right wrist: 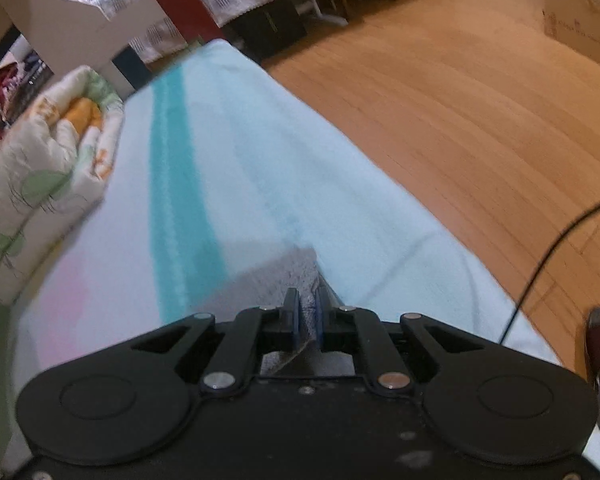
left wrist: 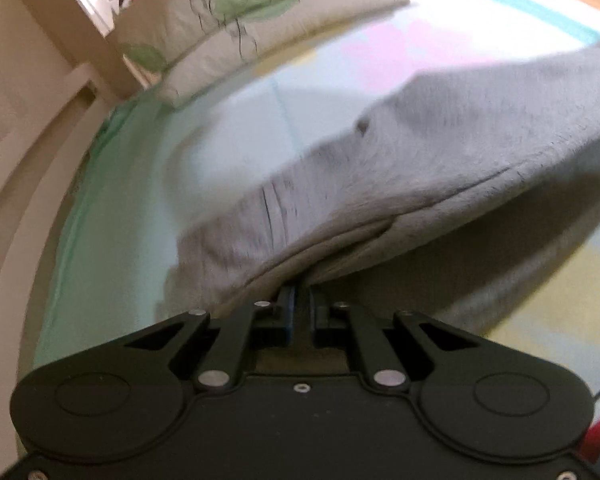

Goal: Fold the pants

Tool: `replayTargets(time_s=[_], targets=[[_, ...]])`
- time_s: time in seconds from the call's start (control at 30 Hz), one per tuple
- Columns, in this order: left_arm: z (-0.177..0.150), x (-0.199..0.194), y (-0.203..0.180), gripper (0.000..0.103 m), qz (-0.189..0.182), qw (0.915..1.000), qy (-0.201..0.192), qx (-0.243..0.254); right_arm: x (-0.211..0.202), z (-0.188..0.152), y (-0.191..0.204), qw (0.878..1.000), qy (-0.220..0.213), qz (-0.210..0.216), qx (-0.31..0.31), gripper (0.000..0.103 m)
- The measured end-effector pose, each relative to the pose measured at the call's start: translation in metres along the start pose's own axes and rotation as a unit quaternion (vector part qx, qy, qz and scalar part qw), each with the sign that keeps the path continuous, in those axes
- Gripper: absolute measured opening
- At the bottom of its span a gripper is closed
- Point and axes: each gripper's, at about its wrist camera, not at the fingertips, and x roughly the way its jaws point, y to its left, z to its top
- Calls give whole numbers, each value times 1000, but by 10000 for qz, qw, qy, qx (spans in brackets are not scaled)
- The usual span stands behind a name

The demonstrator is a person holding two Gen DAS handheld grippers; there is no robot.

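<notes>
- The left tongs [left wrist: 300, 312] were pressed together on an edge of the grey pants [left wrist: 400, 168], with the cloth pinched between the blue pads [left wrist: 287, 314].
- From that grip the pants billowed upward and away to the right in the left wrist view, a seam and a small dark spot showing on the fleecy fabric (the picture was blurred, so finer detail could not be read).
- Below the raised cloth lay the bed [left wrist: 112, 240], covered in a pale sheet with pink, yellow and turquoise patches.
- A folded quilt [left wrist: 236, 20] with green leaf prints rested at the far side of the bed, apart from the pants.
- The right tongs [right wrist: 308, 316] were likewise clamped shut on a corner of the pants, a grey fold visible between the pads and hanging a little behind them.
- In the right wrist view, that corner of the pants [right wrist: 276, 276] was held above the sheet, near the bed's right edge and beside a turquoise stripe [right wrist: 180, 200].
- Beyond the bed edge ran a wooden floor [right wrist: 460, 120], with a cardboard box [right wrist: 580, 28] at the far right and a thin black cable [right wrist: 548, 252] crossing the boards.
</notes>
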Motion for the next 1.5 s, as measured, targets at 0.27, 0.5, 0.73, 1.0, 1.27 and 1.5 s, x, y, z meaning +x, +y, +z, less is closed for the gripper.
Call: replayTargets(time_s=[0.27, 0.5, 0.73, 1.0, 1.27, 1.5], targets=[[-33, 12, 10, 6, -47, 9979, 401, -513, 42, -23, -6, 9974, 300, -648, -97, 9], [-27, 0, 62, 34, -768, 9670, 509, -2376, 47, -18, 9, 9955, 231, -896, -221, 9], [1, 1, 79, 73, -1454, 9263, 319, -3461, 40, -18, 17, 9927, 212, -1054, -541, 9], [9, 33, 66, 73, -1508, 9147, 882, -3645, 42, -19, 14, 9923, 231, -1067, -581, 9], [17, 55, 62, 16, -1043, 8973, 1014, -4167, 46, -21, 17, 9919, 189, -1088, -624, 9], [12, -3, 68, 14, -1064, 9185, 731, -3738, 22, -21, 17, 9930, -9, -987, -643, 9]])
